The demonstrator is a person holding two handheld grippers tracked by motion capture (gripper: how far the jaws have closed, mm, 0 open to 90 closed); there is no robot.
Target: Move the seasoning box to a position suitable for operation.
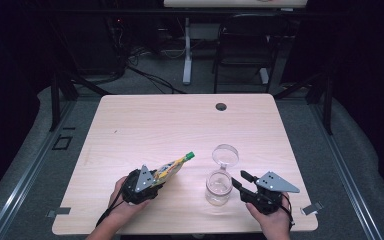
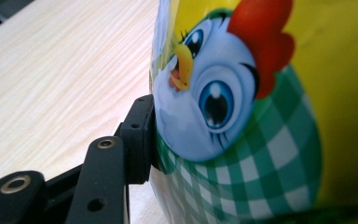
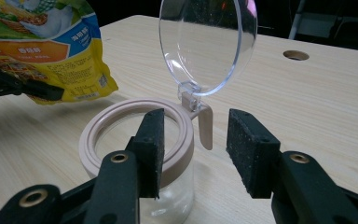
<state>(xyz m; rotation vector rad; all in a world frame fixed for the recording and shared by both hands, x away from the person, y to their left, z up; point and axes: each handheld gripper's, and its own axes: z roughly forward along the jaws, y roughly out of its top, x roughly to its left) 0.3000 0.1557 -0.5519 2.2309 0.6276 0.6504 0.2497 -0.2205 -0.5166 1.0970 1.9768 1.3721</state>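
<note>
A yellow pouch point(image 1: 172, 167) with a green cap is gripped by the left gripper point(image 1: 156, 181), held tilted above the wooden surface point(image 1: 145, 125) near its front edge, cap end raised toward the centre. In the left gripper view, one black pad is seen pressed against the pouch's printed cartoon hen face. A clear glass jar point(image 1: 218, 187) is stood upright on the surface just beside the right gripper point(image 1: 239, 180), its transparent hinged lid point(image 1: 225, 154) swung up and open. The right gripper's jaws are parted, nothing clamped; in the right gripper view they are seen just short of the jar's beige rim point(image 3: 135, 135) and hinge tab.
</note>
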